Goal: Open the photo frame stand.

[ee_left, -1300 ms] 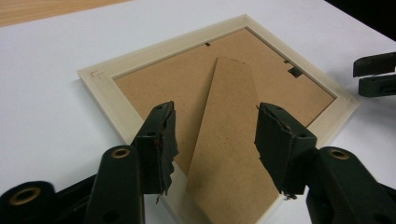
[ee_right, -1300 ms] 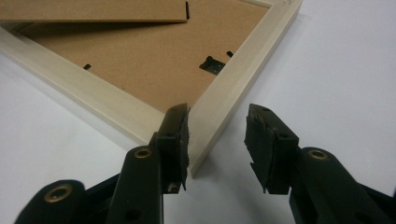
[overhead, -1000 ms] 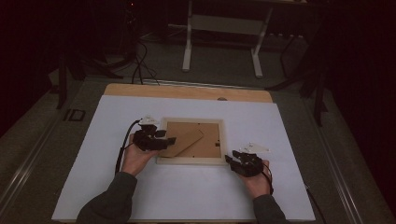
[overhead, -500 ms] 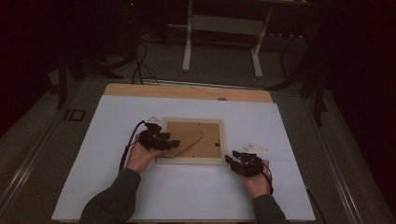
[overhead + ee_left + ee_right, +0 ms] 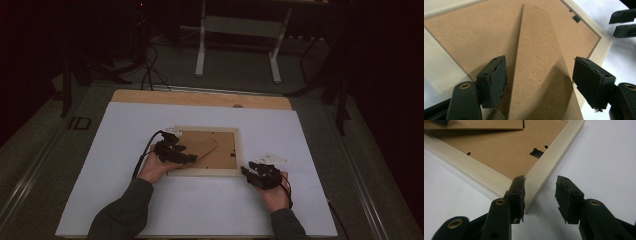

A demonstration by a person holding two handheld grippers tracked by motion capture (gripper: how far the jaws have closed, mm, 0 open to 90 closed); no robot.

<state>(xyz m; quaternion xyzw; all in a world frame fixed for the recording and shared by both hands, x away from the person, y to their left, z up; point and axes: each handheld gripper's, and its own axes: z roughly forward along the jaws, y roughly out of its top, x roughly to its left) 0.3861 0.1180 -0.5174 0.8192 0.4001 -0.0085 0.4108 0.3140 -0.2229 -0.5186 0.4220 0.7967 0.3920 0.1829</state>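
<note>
On the white-covered bench (image 5: 115, 150), a pale wooden picture frame (image 5: 205, 172) lies face down near the middle, its brown fibreboard backing (image 5: 227, 150) turned up.

The left hand-held gripper (image 5: 182, 156) sits over the frame's left part, reaching inward from the left edge. In the left gripper view its jaws are spread wide, one on each side of the brown fibreboard easel stand (image 5: 541, 70), a long tapering flap lifted a little off the backing and throwing a shadow beneath it. Neither jaw pad visibly presses on the flap. Small dark metal retaining tabs (image 5: 576, 18) sit along the frame's inner edge.

The right hand-held gripper (image 5: 250, 175) rests just off the frame's near right corner. In the right gripper view its jaws are spread, with the frame's corner (image 5: 534, 192) between them; the one pad lies close against the wood on the inner side, the other stands apart over the white surface. A dark tab (image 5: 536, 152) shows on the backing beyond.
</note>
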